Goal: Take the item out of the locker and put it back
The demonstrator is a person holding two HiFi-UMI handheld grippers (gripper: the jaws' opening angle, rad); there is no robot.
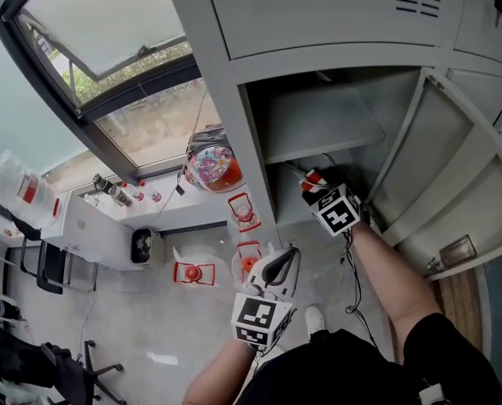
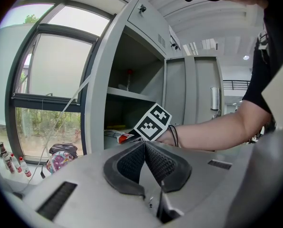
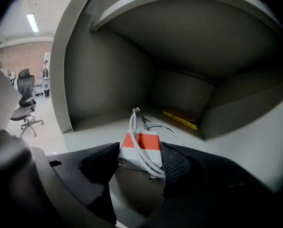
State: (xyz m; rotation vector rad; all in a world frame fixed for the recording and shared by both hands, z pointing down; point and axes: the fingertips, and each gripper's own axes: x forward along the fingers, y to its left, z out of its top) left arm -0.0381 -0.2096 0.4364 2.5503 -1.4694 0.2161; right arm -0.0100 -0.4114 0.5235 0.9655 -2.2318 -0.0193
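Reaching into the open locker [image 1: 234, 99], the right gripper [image 3: 139, 161] sits in the compartment beneath the shelf [image 1: 318, 125] with its jaws set wide and pressed on either side of a white-and-orange box [image 3: 140, 148]. The box is the task's item. It lies directly between the pads, near the front of the compartment, and each pad meets one of its side faces. Its long axis appears to run straight ahead, along the line of the jaws and toward the back wall, so the grip spans its narrow width. A white cable [image 3: 134, 127] is wound lengthwise over the box, with a loose loop trailing off toward the rear right. Whether the box rests on the compartment floor or is raised just clear of it cannot be told from these views. Farther back, a flat yellow thing [image 3: 179, 118] lies against the rear corner, well apart from the box.

The left gripper [image 2: 144, 151] hangs outside the locker, low and in front of the person, with its jaws together and nothing between them. The right gripper is plainly the one at work. Pulling straight back along the box's own axis looks like the cleanest way out, though the loose cable loop could snag on the way.
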